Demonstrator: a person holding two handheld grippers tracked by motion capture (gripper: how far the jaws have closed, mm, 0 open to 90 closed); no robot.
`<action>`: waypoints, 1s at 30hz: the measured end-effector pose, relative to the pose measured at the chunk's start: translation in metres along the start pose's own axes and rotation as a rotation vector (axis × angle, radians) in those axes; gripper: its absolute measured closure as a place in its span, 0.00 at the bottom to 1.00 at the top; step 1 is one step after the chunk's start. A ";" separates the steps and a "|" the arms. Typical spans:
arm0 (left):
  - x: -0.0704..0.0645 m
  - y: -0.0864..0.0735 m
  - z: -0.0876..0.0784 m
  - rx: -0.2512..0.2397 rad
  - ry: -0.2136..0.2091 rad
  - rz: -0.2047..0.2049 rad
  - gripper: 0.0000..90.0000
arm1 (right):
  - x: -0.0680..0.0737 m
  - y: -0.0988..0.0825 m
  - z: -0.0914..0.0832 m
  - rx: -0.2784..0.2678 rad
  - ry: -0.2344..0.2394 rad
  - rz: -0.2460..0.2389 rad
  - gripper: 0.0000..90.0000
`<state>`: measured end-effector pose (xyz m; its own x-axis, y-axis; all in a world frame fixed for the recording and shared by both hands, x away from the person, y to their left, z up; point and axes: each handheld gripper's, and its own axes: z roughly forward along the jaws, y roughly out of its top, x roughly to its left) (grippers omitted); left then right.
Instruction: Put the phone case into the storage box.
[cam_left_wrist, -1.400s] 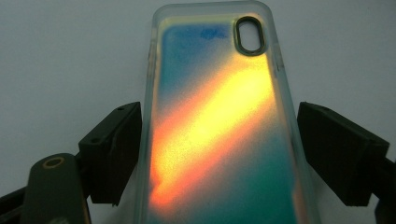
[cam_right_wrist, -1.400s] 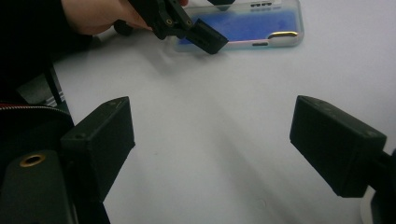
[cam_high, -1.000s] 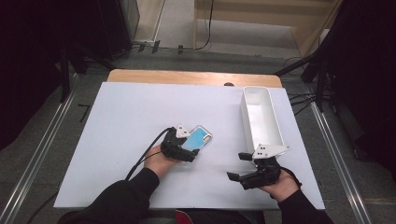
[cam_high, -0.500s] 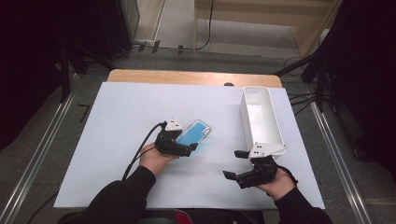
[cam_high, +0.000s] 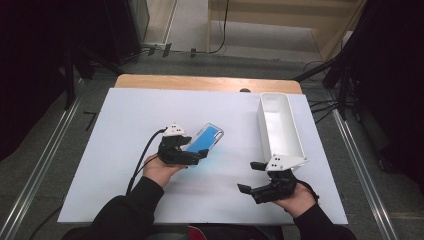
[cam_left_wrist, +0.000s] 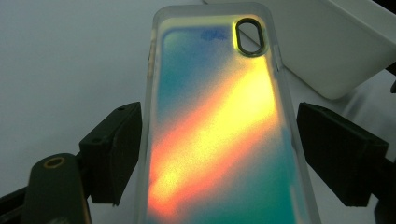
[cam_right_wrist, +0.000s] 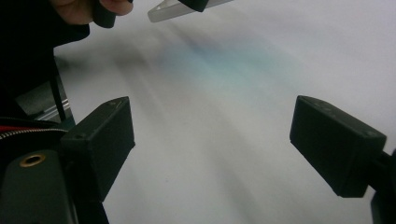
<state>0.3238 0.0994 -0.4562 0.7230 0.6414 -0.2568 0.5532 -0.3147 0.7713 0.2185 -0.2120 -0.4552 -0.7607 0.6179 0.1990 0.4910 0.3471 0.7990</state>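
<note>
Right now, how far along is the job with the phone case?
Done: the left gripper has its fingers closed on the case and holds it off the table. In hand: carrying it. Left: probably setting it in the bin, which looks empty. The right gripper is open, holding nothing.

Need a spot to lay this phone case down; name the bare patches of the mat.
The white mat is bare left of the left tongs, along its far edge, and between the iridescent phone case and the long white plastic bin. It is crowded around that bin and the right tongs.

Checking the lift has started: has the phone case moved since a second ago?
Yes. The phone case, in the left gripper, has shifted toward the table's far edge, judged against the white bin, which stayed put.
</note>
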 end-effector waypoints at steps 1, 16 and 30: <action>0.000 0.000 -0.001 -0.004 -0.008 -0.006 0.19 | 0.000 0.001 0.000 -0.005 -0.007 0.003 0.14; 0.002 -0.008 -0.010 -0.080 0.019 -0.110 0.19 | 0.000 0.020 0.001 0.025 -0.050 0.033 0.18; -0.001 -0.028 -0.006 -0.184 0.036 -0.201 0.19 | -0.002 0.044 0.006 0.000 -0.072 0.088 0.18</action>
<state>0.3052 0.1119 -0.4735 0.5894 0.7033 -0.3974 0.5973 -0.0482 0.8006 0.2437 -0.1938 -0.4239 -0.6823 0.6948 0.2275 0.5547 0.2893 0.7801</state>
